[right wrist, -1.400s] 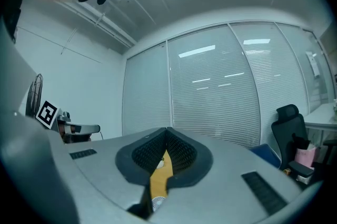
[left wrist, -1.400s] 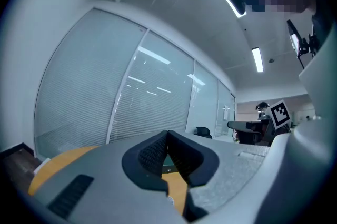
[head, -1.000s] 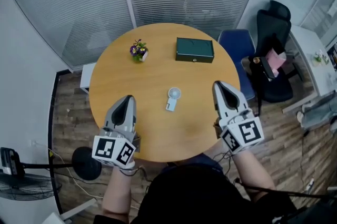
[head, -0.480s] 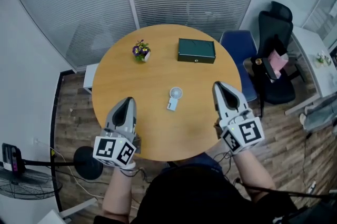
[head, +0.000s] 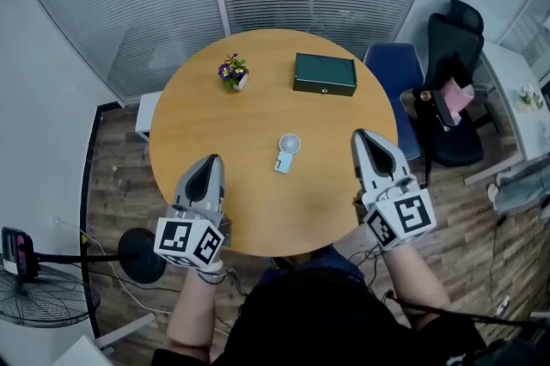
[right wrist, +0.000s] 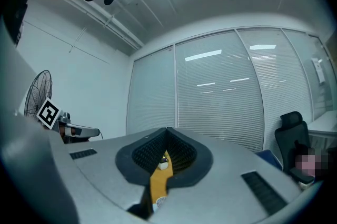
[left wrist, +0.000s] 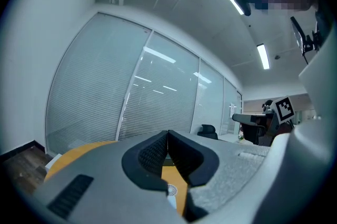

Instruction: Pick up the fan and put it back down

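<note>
A small white hand fan [head: 287, 151] lies flat near the middle of the round wooden table [head: 215, 124]. My left gripper [head: 210, 160] hovers over the table's near left edge, jaws shut and empty, a hand's length left of the fan. Over the near right edge, my right gripper [head: 362, 135] is also shut with nothing in it. In the left gripper view the closed jaws [left wrist: 168, 133] show the fan [left wrist: 171, 194] through the gap below. The right gripper view shows its closed jaws [right wrist: 167, 131], with the fan [right wrist: 159, 201] low in the gap.
A dark green box [head: 325, 74] and a small flower pot [head: 232, 72] stand on the table's far side. A blue chair [head: 391, 64] and a black office chair [head: 451, 98] stand to the right. A floor fan [head: 34, 287] stands at lower left. Blinds close off the back.
The head view has drifted slightly, so the table sits a little higher and further right in the picture. Both grippers and the fan keep their places.
</note>
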The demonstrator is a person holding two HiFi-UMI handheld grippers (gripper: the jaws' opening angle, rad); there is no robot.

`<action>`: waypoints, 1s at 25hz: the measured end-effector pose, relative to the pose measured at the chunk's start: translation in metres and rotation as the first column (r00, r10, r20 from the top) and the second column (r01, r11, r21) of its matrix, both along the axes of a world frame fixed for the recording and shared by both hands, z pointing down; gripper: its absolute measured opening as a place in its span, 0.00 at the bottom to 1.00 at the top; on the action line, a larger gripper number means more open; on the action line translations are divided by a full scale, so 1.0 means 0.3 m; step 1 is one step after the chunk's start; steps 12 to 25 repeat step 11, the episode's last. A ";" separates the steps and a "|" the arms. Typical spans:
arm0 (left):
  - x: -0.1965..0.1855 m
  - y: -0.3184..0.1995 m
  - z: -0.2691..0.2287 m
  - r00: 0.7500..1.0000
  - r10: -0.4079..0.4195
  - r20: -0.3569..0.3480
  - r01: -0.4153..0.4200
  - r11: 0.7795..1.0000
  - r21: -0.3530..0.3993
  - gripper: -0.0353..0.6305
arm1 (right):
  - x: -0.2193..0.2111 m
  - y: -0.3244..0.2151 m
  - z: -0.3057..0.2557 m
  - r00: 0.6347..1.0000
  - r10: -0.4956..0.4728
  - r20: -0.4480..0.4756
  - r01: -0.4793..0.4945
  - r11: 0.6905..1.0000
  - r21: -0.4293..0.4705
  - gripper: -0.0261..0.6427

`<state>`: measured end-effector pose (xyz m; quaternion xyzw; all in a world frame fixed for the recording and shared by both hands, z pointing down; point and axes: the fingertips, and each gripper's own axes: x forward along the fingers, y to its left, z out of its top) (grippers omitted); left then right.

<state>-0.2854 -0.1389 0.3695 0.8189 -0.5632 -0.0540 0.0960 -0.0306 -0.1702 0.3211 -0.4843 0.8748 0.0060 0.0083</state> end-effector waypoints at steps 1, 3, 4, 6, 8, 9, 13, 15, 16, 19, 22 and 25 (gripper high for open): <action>-0.004 -0.005 0.009 1.000 0.001 -0.003 -0.001 1.000 -0.004 0.06 | -0.005 -0.001 0.002 1.000 0.000 -0.003 0.000 1.000 -0.001 0.05; -0.007 -0.014 0.023 1.000 0.003 -0.006 -0.003 1.000 -0.011 0.06 | -0.008 0.001 0.005 1.000 0.003 -0.010 -0.003 1.000 -0.003 0.05; -0.008 -0.018 0.028 1.000 0.003 -0.007 -0.004 1.000 -0.015 0.06 | -0.007 0.003 0.010 1.000 0.004 -0.013 -0.004 1.000 -0.007 0.05; -0.010 -0.025 0.036 1.000 0.004 -0.008 -0.004 1.000 -0.019 0.06 | -0.001 0.008 0.022 1.000 0.007 -0.016 -0.007 1.000 -0.013 0.05; -0.007 -0.026 0.038 1.000 0.005 -0.010 -0.005 1.000 -0.019 0.06 | 0.009 0.015 0.030 1.000 0.011 -0.017 -0.011 1.000 -0.016 0.05; -0.004 -0.024 0.038 1.000 0.006 -0.011 -0.006 1.000 -0.019 0.06 | 0.014 0.019 0.032 1.000 0.013 -0.017 -0.013 1.000 -0.018 0.05; 0.005 -0.019 0.038 1.000 0.009 -0.012 -0.009 1.000 -0.019 0.06 | 0.024 0.027 0.033 1.000 0.018 -0.017 -0.018 1.000 -0.019 0.05; 0.005 -0.019 0.038 1.000 0.009 -0.012 -0.009 1.000 -0.019 0.06 | 0.024 0.027 0.033 1.000 0.018 -0.017 -0.018 1.000 -0.019 0.05; 0.005 -0.019 0.038 1.000 0.009 -0.012 -0.009 1.000 -0.019 0.06 | 0.024 0.027 0.033 1.000 0.018 -0.017 -0.018 1.000 -0.019 0.05; 0.005 -0.019 0.038 1.000 0.009 -0.012 -0.009 1.000 -0.019 0.06 | 0.024 0.027 0.033 1.000 0.018 -0.017 -0.018 1.000 -0.019 0.05; 0.005 -0.019 0.038 1.000 0.009 -0.012 -0.009 1.000 -0.019 0.06 | 0.024 0.027 0.033 1.000 0.018 -0.017 -0.018 1.000 -0.019 0.05; 0.005 -0.019 0.038 1.000 0.009 -0.012 -0.009 1.000 -0.019 0.06 | 0.024 0.027 0.033 1.000 0.018 -0.017 -0.018 1.000 -0.019 0.05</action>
